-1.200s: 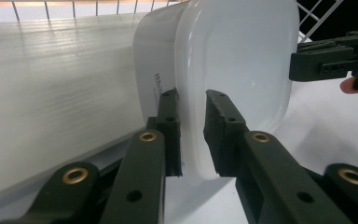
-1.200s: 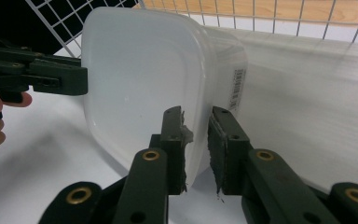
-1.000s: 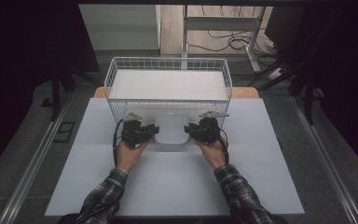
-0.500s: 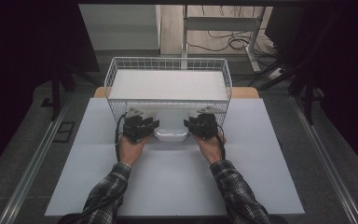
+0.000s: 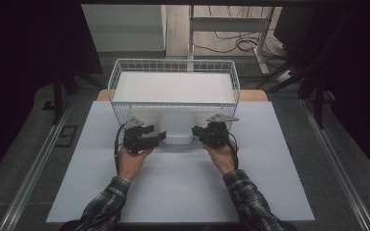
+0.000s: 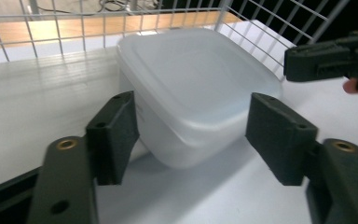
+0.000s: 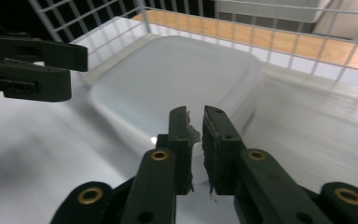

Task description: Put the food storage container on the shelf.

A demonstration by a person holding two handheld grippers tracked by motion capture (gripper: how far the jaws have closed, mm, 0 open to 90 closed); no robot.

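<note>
A translucent white plastic container (image 5: 178, 129) stands on the white table just in front of the wire basket (image 5: 120, 108). My left gripper (image 5: 156, 136) is at its left side, open, and the container's near corner (image 6: 191, 93) lies between the spread jaws without touching them. My right gripper (image 5: 198, 131) is at the container's right edge. In the right gripper view the right gripper (image 7: 195, 122) has its jaws pressed almost together over the container's (image 7: 177, 70) near rim, which is hidden behind them. The container looks slightly tilted.
The wire basket (image 6: 74, 21) holds a flat white board (image 5: 173, 86) and blocks the way behind the container. The white table top (image 5: 183, 183) stretches toward the person. Each gripper view shows the other gripper: the right gripper (image 6: 331, 58) and the left gripper (image 7: 32, 63).
Both hands have edged slightly forward toward the basket, and the container now looks taller and a little nearer the basket. The left jaws remain open.
</note>
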